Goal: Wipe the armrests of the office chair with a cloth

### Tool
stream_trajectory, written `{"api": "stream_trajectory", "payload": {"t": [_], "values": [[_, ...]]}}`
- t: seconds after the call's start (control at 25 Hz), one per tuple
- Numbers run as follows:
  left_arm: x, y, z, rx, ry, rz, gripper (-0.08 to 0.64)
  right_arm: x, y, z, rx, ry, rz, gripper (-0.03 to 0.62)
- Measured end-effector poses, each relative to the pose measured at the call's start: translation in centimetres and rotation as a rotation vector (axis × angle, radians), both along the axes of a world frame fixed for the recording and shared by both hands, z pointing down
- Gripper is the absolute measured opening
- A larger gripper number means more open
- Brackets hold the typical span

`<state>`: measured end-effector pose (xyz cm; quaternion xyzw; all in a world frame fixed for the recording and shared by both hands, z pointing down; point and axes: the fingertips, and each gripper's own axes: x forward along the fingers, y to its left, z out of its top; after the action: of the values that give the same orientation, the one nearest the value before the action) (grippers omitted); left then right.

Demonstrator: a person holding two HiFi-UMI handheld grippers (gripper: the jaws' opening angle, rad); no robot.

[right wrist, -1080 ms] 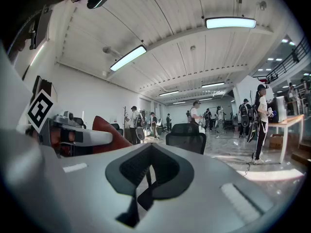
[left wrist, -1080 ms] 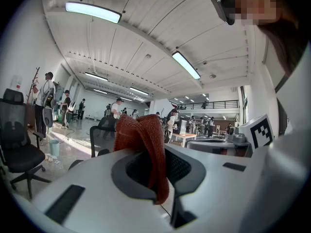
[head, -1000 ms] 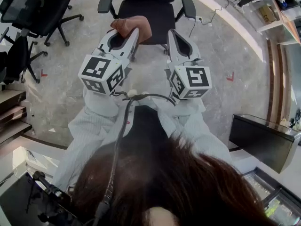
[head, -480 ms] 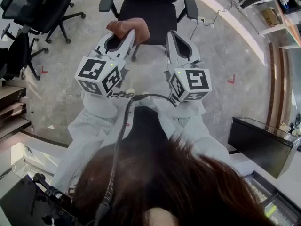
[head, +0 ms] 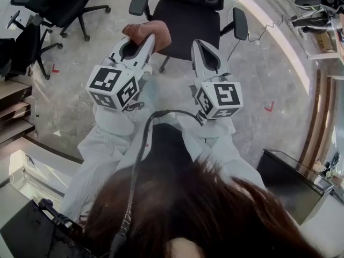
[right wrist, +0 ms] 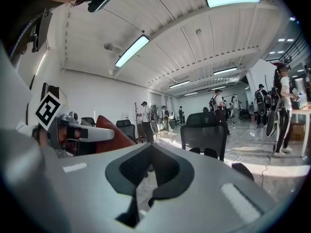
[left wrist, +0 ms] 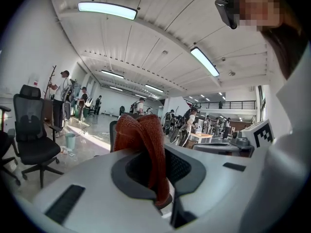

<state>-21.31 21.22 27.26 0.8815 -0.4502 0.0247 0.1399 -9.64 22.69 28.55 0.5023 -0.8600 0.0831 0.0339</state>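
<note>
The black office chair (head: 188,20) stands on the floor ahead of me, seen from above in the head view, with one armrest (head: 141,0) on its left and the other armrest (head: 239,23) on its right. A rust-brown cloth (head: 149,32) is bunched in my left gripper (head: 141,38), which is shut on it just before the seat's front left corner. In the left gripper view the cloth (left wrist: 141,140) hangs folded over the jaws. My right gripper (head: 201,44) is shut and holds nothing, near the seat's front right. Neither gripper touches an armrest.
More black office chairs (head: 59,4) stand at the upper left. Steps (head: 13,117) lie to the left and a dark cabinet (head: 285,181) sits at the lower right. A cable (head: 269,20) trails over the floor right of the chair. Several people stand far off.
The head view has swung, so the chair now sits further right and a little lower in it. Both grippers keep their pose, and the cloth stays in the left one.
</note>
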Motion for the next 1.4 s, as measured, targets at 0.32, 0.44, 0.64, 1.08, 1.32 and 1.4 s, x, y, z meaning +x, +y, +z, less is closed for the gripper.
{"api": "stream_trajectory", "payload": {"t": [0.32, 0.44, 0.64, 1.08, 1.32, 1.4], "values": [[-7.0, -18.4, 3.3, -0.065, -0.005, 0.015, 0.038, -7.1, -18.5, 2.5, -0.056, 0.020, -0.007, 0.000], [-9.0, -24.7, 4.3, -0.100, -0.009, 0.044, 0.038, -9.1, -24.4, 3.0, -0.085, 0.016, 0.022, 0.000], [-10.7, -33.7, 6.5, -0.143, -0.023, 0.073, 0.038, -10.7, -32.5, 5.1, -0.128, 0.019, 0.063, 0.000], [-8.9, -41.3, 11.3, -0.281, -0.005, 0.073, 0.038, -9.9, -36.9, 7.3, -0.227, 0.037, 0.068, 0.000], [-8.0, -45.6, 16.3, -0.359, -0.019, 0.032, 0.038, -9.9, -37.1, 10.1, -0.283, 0.100, 0.021, 0.000], [-7.6, -48.3, 19.4, -0.388, -0.022, 0.021, 0.038, -9.9, -38.0, 12.3, -0.298, 0.128, -0.002, 0.000]]}}
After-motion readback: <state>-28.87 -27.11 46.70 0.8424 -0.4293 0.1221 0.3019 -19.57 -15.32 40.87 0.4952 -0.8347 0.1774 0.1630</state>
